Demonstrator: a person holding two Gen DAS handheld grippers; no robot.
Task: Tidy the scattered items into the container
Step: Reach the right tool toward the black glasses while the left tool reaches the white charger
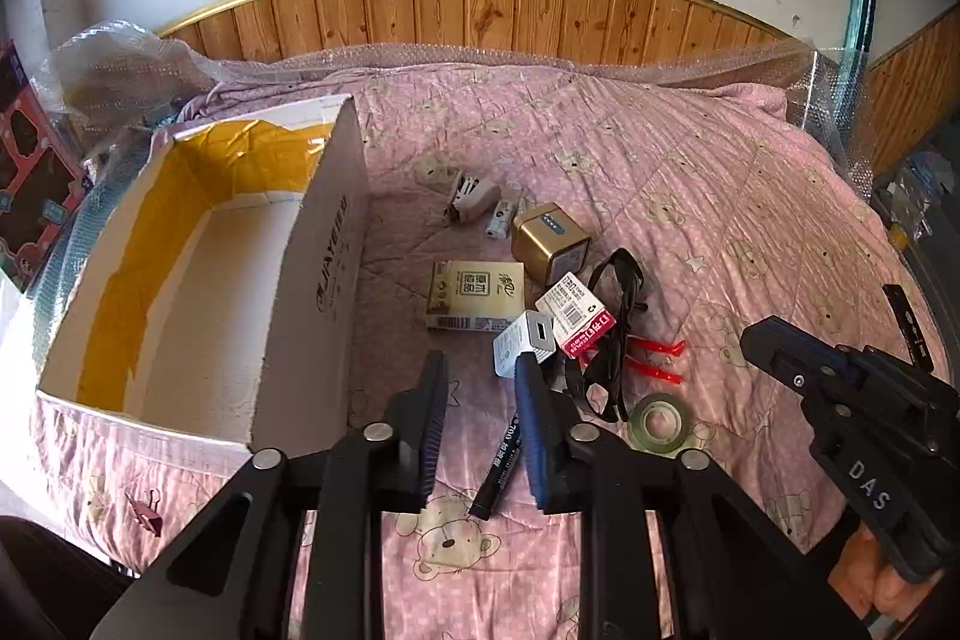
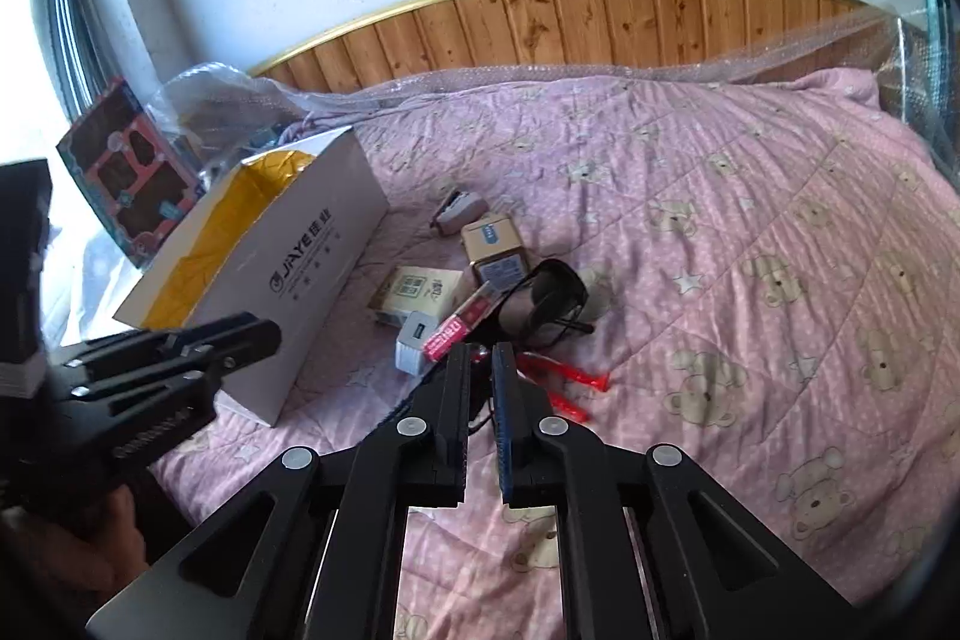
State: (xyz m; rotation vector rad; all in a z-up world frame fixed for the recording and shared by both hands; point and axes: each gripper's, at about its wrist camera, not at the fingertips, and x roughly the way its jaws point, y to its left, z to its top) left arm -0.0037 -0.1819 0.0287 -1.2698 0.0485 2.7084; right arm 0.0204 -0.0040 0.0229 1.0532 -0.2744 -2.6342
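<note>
Nothing is seen inside the white box [image 1: 198, 274], whose yellow-lined inside is shown open-topped at the left of the pink quilt [image 1: 690, 196]; the task is judged barely started. The box is set close beside the clutter, probably so each item needs only a short carry. Items are scattered in one cluster to the box's right: a cream packet [image 1: 474, 295] lies flat nearest the box wall, a gold cube [image 1: 549, 247] just behind it, a stapler [image 1: 471, 199] farther back. Black glasses [image 1: 612, 334] are tangled over a red-and-white pack [image 1: 576, 313] and red plastic strips [image 1: 654, 361], touching both. A grey charger [image 1: 522, 346] is tipped against the pack. A tape roll [image 1: 657, 421] and a black marker [image 1: 498, 466] lie nearest the camera, and a pink clip [image 1: 147, 514] sits alone, well apart by the box's near corner. Left tongs [image 1: 480, 388] are held low over the quilt, parted moderately, nothing between the pads; the right pad's tip overlaps the charger in view, contact not confirmed, and the marker lies beneath the gap. Right tongs [image 2: 479, 370] are nearly closed, a narrow slit left, nothing gripped, tips aimed at the glasses and red strips. Charger judged the likely first pick.
</note>
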